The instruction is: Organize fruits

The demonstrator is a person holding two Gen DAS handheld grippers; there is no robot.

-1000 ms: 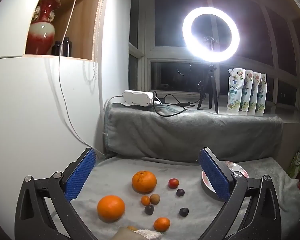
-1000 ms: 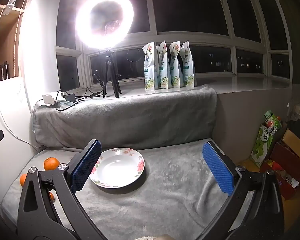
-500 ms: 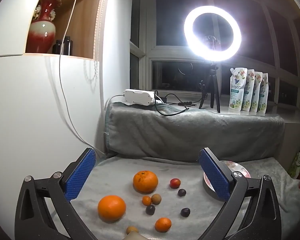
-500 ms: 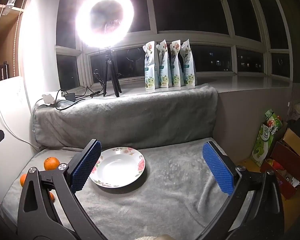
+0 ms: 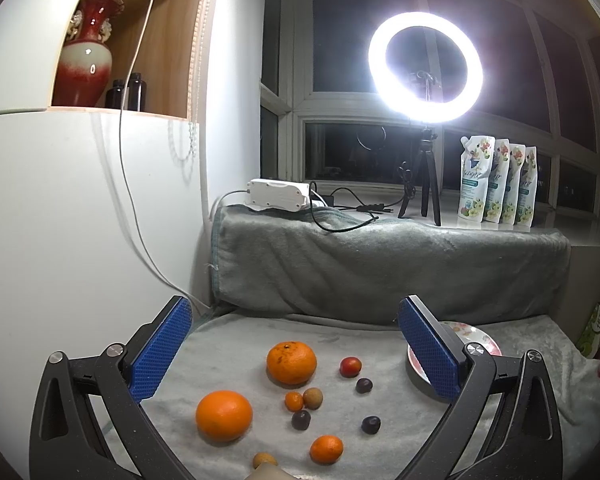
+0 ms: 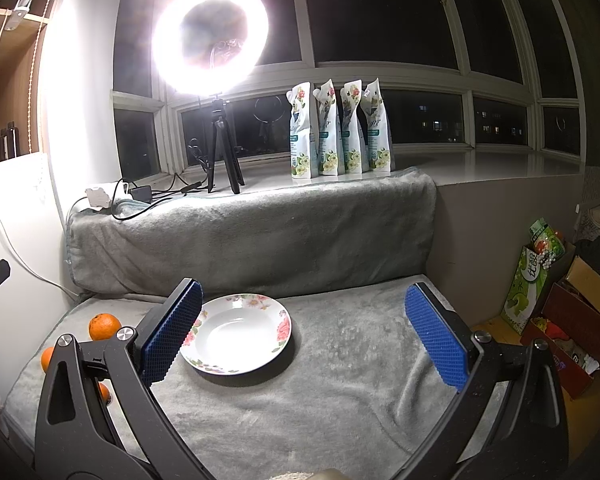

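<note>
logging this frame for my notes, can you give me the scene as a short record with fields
surface: grey blanket
plate: floral plate, empty, right of the fruit
large fruit: two oranges
small fruit: mandarin, kumquat, red fruit, three dark ones, e.g.
fruit state: all loose on the blanket, none on the plate
left gripper: open, empty, above the fruit
right gripper: open, empty, facing the plate

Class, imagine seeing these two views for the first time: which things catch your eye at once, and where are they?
The glaring ring light on the windowsill dominates both views. Below it, oranges and small fruits lie scattered on the grey blanket, left of an empty floral plate. Both open tongs, left and right, frame the scene with blue pads.
</note>
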